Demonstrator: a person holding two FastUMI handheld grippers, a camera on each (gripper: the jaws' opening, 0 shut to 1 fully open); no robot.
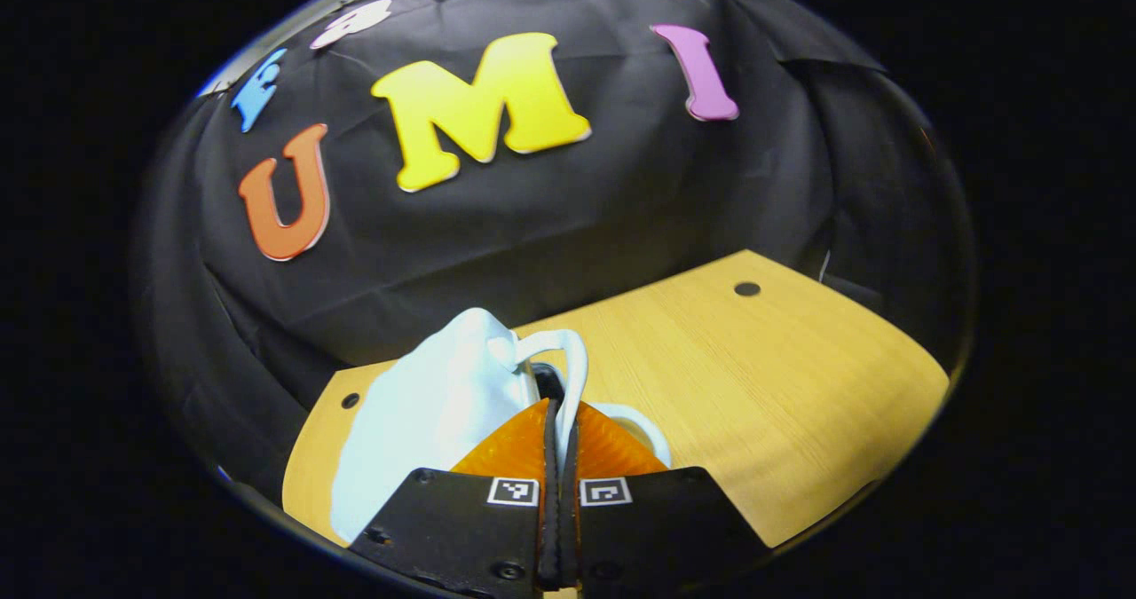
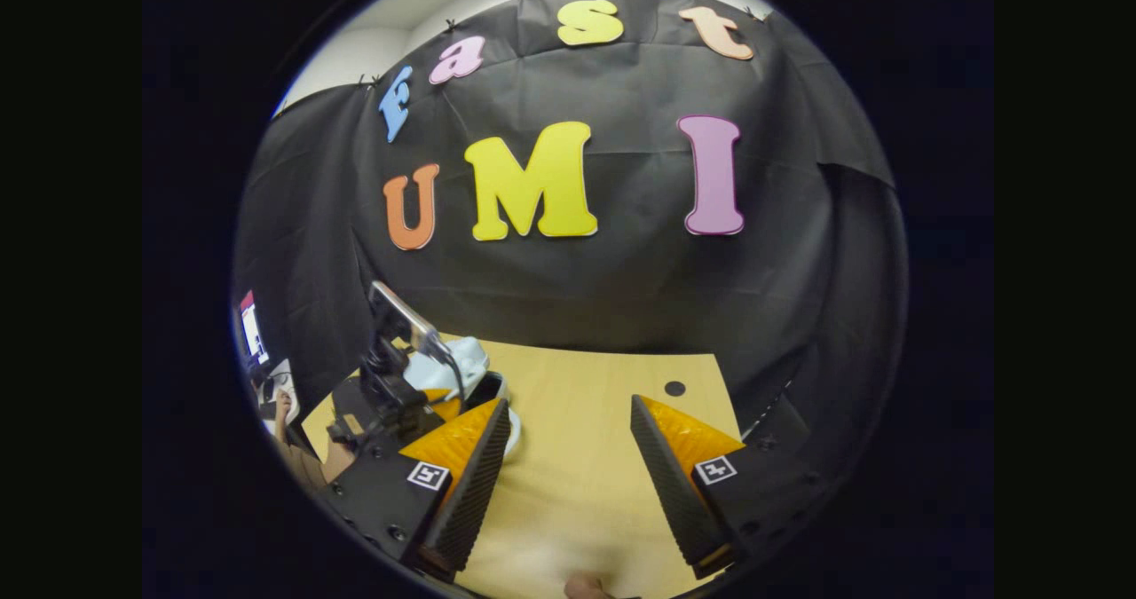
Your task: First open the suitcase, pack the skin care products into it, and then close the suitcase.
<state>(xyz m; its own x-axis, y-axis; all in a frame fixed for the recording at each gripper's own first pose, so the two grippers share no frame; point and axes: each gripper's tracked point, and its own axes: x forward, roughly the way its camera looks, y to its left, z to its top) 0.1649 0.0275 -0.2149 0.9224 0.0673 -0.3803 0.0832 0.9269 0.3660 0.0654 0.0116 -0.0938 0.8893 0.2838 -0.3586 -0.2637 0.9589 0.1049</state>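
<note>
Black cloth is hanging behind a bare wooden table [image 1: 754,359], and both grippers are working over it. Left gripper [image 1: 559,439] is sitting with its fingers pressed nearly together, and a thin white loop, likely the handle [image 1: 577,368] of the suitcase [image 1: 426,413], is running up from between them; I cannot tell for sure that both fingers are biting on it. That small white case is lying at the table's near left corner, just ahead of those fingers, and it is looking shut. From the right gripper view the left gripper [image 2: 435,399] is hanging over the case [image 2: 444,368]. Right gripper [image 2: 568,457] is hovering wide open above bare wood, holding nothing, well apart from the case. Its shell is looking smooth and rigid, probably light and rather slippery, so I judge the handle or the lid's edge is the place to grip. Skin care products are nowhere I can make out.
</note>
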